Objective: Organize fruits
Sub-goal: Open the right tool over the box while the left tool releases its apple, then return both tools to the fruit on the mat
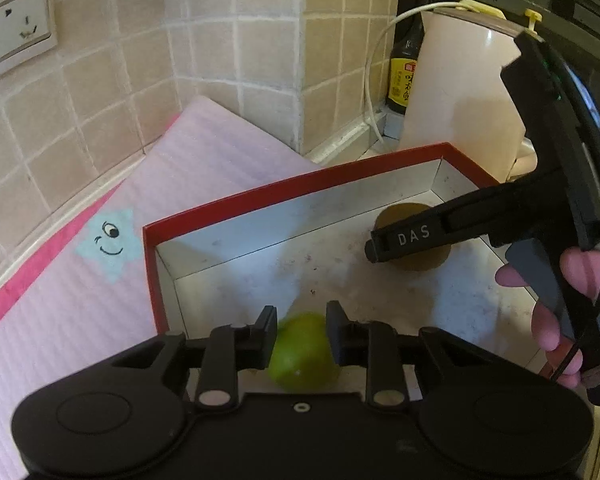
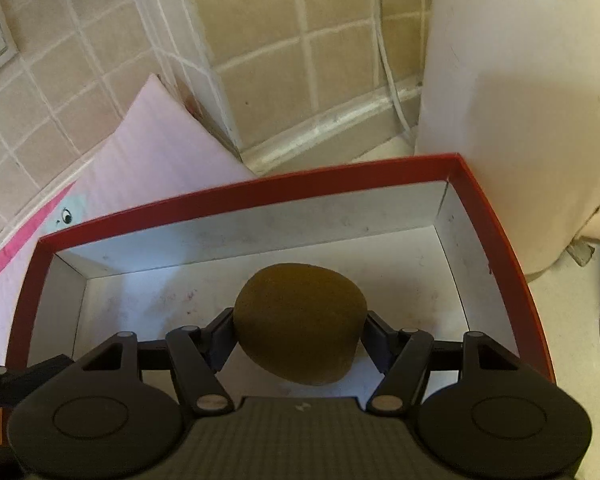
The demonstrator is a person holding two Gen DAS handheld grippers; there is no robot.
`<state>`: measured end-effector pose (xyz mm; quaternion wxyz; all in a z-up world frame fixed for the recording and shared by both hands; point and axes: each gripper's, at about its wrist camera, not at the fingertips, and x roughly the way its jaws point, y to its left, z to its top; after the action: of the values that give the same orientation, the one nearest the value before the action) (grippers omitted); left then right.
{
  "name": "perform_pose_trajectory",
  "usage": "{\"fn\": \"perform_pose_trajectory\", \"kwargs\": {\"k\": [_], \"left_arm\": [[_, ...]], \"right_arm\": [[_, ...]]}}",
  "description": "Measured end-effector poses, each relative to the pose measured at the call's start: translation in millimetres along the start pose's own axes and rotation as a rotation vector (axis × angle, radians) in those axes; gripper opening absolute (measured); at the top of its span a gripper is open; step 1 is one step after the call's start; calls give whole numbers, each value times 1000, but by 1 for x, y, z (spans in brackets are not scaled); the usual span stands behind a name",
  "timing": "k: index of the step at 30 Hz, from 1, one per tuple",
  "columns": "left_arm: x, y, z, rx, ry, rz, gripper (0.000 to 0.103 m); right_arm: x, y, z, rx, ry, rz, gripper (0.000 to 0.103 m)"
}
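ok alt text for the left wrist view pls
The left tongs grip a green lime over a red-rimmed box with a white inside. At right, the right tongs hold a brown kiwi in the box; a pink mat lies behind.

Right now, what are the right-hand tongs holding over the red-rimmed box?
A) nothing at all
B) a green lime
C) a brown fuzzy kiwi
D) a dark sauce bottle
C: in the right wrist view the right tongs clamp a brown kiwi on both sides above the box; the green lime sits in the left tongs.
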<state>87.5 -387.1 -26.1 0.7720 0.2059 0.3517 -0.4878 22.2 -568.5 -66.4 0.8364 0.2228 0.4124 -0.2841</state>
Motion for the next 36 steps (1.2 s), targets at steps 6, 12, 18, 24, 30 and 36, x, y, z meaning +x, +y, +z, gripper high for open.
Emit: {"fn": "perform_pose_trajectory", "kwargs": {"k": [6,12,18,24,30,36], "left_arm": [[-2,-2,-3,0,-1,-3,32],[-19,0,-6,-5,-14,-4,48],[-87,10,-13,-50,-139,82,71],[-173,35,-34,-128,-266,223,76],[-254,63,-69,-257,-376,388,79],[-312,87,-112,-323,-374,581,81]], "right_arm": [[3,6,3,-18,6,-18,68],[-26,2,3,-3,-38,-6,72],[-82,-2,5,29,-159,12,82],[-122,18,-5,13,-222,81,85],[-155,47,-17,-23,-268,163,86],[-183,96,-35,-85,-327,208,94]]}}
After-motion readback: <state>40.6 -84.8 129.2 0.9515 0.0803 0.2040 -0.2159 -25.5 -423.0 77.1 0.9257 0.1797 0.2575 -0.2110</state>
